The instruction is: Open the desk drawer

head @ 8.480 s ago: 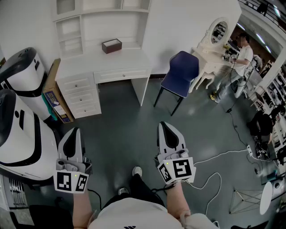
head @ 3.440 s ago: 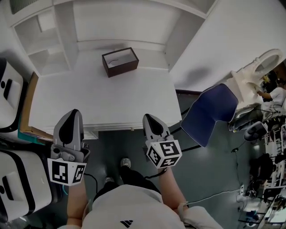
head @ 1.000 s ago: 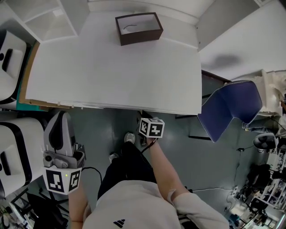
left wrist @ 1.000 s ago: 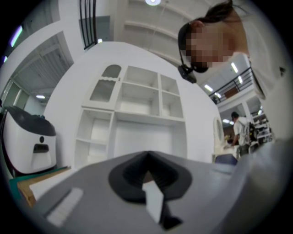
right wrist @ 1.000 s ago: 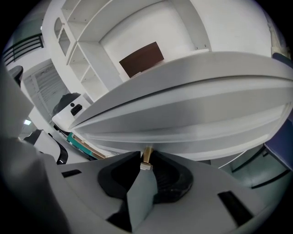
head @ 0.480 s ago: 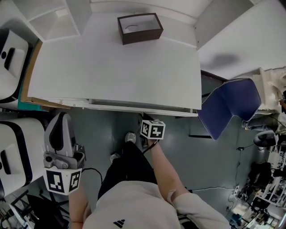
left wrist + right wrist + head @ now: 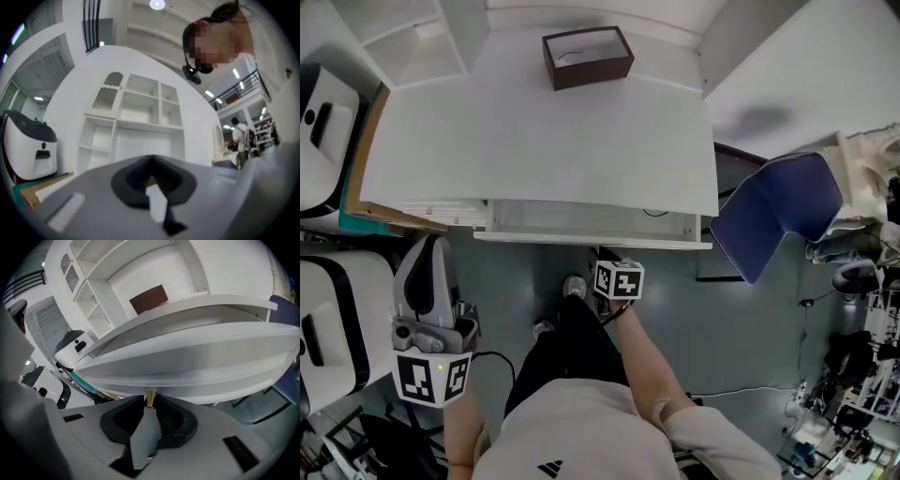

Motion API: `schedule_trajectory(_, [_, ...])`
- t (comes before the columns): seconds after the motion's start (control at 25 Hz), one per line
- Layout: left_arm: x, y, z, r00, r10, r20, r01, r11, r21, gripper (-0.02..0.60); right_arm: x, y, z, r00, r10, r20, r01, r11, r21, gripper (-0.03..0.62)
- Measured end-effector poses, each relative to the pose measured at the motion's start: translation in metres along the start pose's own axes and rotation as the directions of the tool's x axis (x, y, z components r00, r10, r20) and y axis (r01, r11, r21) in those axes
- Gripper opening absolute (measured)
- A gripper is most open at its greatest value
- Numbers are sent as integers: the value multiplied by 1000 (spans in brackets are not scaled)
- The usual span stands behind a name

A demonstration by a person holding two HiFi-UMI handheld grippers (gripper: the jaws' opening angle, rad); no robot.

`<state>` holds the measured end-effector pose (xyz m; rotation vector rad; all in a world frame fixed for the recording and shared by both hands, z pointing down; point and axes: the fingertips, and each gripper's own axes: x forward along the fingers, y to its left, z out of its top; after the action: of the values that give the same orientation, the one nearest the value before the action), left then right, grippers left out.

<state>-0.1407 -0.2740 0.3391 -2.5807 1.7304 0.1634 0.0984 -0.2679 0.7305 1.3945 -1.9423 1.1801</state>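
Right gripper (image 7: 149,404) clamped on the small brass-coloured knob (image 7: 150,398) of the smooth white drawer (image 7: 591,241), which stands partly out; left gripper (image 7: 151,161), jaws together, empty.

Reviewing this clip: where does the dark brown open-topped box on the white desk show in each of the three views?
Head view: the dark brown open-topped box is at top centre, at the back of the white desktop.
Left gripper view: not in it.
Right gripper view: the box is upper middle, above the white drawer front.
Shared landmark: the white shelf unit, in all three.
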Motion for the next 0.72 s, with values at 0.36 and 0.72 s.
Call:
schedule_trajectory(0.36, [-19, -6, 6, 1000, -19, 13, 19, 1000, 3, 6, -16, 4, -27, 1000, -10, -5, 10, 1000, -2, 83])
schedule_trajectory(0.72, [-41, -10, 13, 999, -32, 25, 31, 999, 6, 6, -29, 11, -52, 1000, -17, -3, 17, 1000, -6, 81])
